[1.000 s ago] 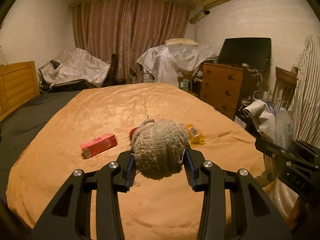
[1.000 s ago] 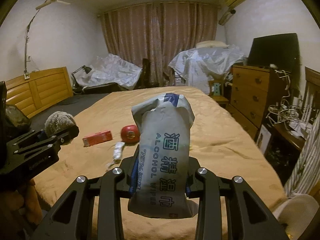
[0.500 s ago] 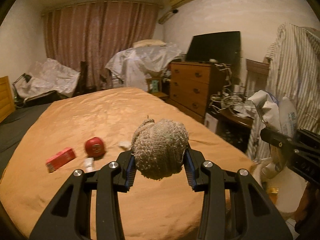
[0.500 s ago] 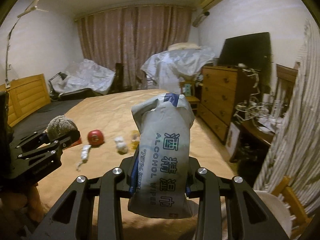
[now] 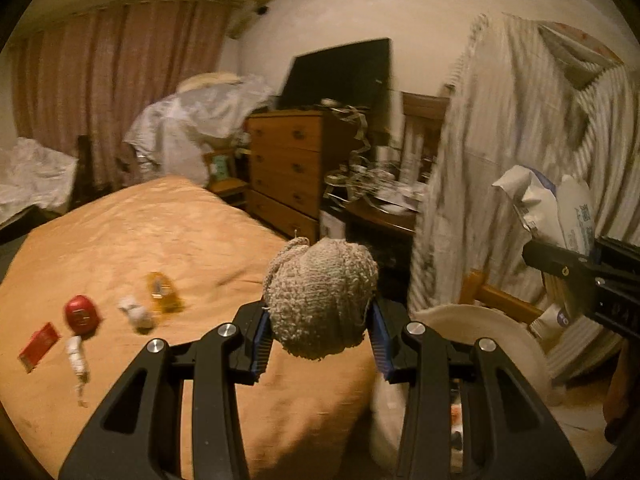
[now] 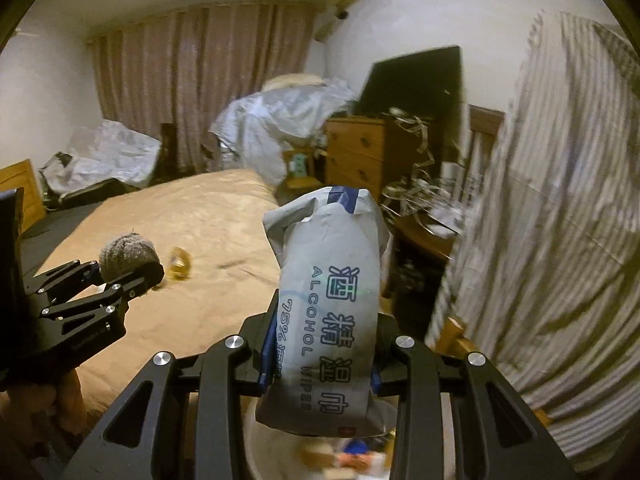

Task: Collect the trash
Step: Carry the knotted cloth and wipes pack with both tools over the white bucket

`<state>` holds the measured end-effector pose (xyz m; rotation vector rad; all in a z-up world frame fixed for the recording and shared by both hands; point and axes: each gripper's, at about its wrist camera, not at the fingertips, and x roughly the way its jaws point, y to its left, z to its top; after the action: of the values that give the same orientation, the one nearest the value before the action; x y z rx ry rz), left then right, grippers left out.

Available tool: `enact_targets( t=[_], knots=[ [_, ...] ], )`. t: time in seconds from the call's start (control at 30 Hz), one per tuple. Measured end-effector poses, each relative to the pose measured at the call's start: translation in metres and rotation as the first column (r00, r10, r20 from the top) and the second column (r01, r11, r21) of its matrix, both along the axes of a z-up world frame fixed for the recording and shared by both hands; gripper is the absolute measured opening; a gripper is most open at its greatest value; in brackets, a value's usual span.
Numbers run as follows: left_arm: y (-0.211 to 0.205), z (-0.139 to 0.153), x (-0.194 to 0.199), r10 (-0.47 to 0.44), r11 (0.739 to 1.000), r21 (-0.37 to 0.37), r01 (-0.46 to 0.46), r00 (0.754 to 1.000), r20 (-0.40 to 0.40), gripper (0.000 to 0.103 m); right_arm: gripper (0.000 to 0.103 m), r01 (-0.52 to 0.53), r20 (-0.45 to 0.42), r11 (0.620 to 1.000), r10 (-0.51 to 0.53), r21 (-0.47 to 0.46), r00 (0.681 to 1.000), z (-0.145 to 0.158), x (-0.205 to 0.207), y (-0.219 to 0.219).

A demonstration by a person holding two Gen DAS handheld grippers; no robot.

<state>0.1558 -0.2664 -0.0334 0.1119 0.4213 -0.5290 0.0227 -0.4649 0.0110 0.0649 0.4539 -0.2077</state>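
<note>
Over bed edge, L gripper (image 5: 320, 344) clamps rag ball (image 5: 320, 300), R gripper (image 6: 320, 364) clamps wipes pack (image 6: 328, 312); carry step, next drop both into bin (image 5: 472, 324) at 5 o'clock.

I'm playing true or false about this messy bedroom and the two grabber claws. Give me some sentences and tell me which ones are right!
1. The left gripper is squeezing a fuzzy beige knitted ball. True.
2. The right gripper is empty. False: it is shut on a grey pack of alcohol wipes.
3. A round red thing lies on the orange bedspread. True.
4. The curtains are pulled wide open. False: they are drawn closed.
5. A wooden chest of drawers stands beside the bed. True.
</note>
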Motion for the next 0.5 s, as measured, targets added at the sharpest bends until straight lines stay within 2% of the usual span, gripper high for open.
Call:
enact_targets(
  t=[0.17,0.3,0.4,0.5],
  knots=[
    [-0.044,-0.01,-0.004,-0.089,0.996,0.027,0.09,0.995,-0.048,0.039,0.036,0.055,-0.074,0.998,-0.053,0.036,0.996,-0.009,-0.009,-0.051],
    [-0.073,-0.021,0.001,-0.139,0.988,0.055,0.145,0.985,-0.107,0.039,0.036,0.071,-0.146,0.995,-0.06,0.072,0.987,-0.021,-0.001,-0.078],
    [-0.086,-0.033,0.007,-0.162,0.98,0.087,0.179,0.973,-0.167,0.039,0.035,0.064,-0.232,0.993,-0.04,0.099,0.972,-0.035,0.009,-0.096],
    [-0.099,-0.046,0.013,-0.184,0.968,0.121,0.218,0.953,-0.242,0.039,0.035,0.053,-0.34,0.989,-0.004,0.135,0.941,-0.052,0.027,-0.114]
  ],
)
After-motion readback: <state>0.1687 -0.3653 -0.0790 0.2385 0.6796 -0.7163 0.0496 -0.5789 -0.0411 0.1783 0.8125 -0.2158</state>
